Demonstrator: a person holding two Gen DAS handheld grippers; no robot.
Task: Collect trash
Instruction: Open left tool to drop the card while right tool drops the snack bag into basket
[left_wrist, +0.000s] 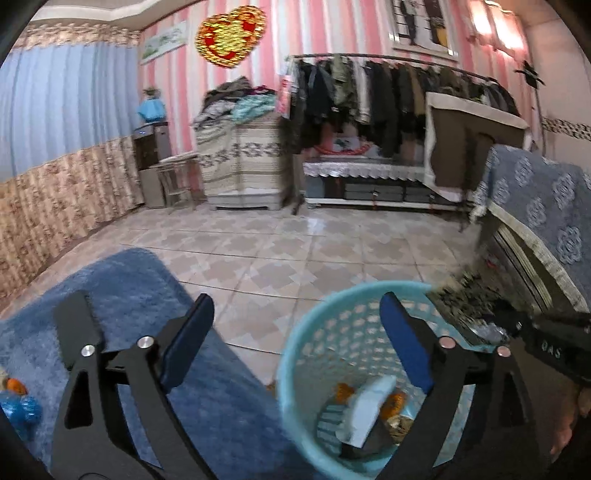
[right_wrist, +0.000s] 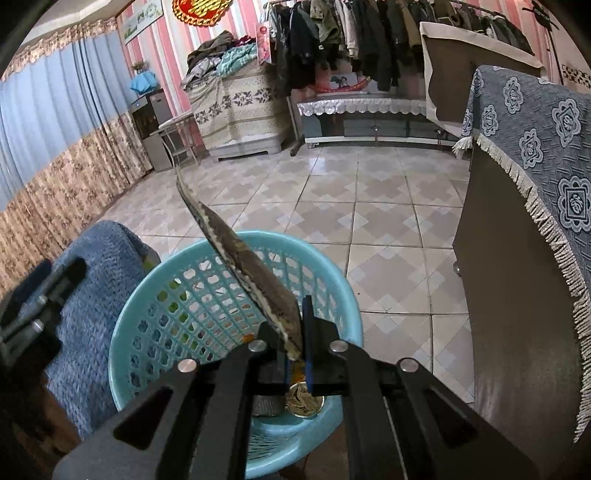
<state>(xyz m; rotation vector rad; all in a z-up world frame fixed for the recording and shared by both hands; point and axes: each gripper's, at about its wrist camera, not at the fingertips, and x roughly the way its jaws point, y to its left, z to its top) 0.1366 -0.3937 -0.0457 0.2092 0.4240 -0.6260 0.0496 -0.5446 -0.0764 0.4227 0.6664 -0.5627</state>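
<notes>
A turquoise lattice basket (left_wrist: 332, 332) stands on the tiled floor. In it lie a blurred white block (left_wrist: 369, 410), orange peels (left_wrist: 343, 392) and other scraps. My left gripper (left_wrist: 295, 314) hangs over its left rim, open wide, with nothing between its blue pads. My right gripper (right_wrist: 297, 325) is above the basket (right_wrist: 166, 314), shut on a flat brown patterned wrapper (right_wrist: 240, 258) that sticks up and away, seen edge-on. The same wrapper (left_wrist: 461, 299) shows at the basket's right rim in the left wrist view.
A blue fuzzy cushion (left_wrist: 129, 295) lies left of the basket, with an orange scrap (left_wrist: 16, 386) and a blue wrapper (left_wrist: 20, 410) on it. A cabinet under a blue patterned cloth (right_wrist: 535, 166) stands close on the right. Tiled floor (right_wrist: 369, 221) stretches beyond.
</notes>
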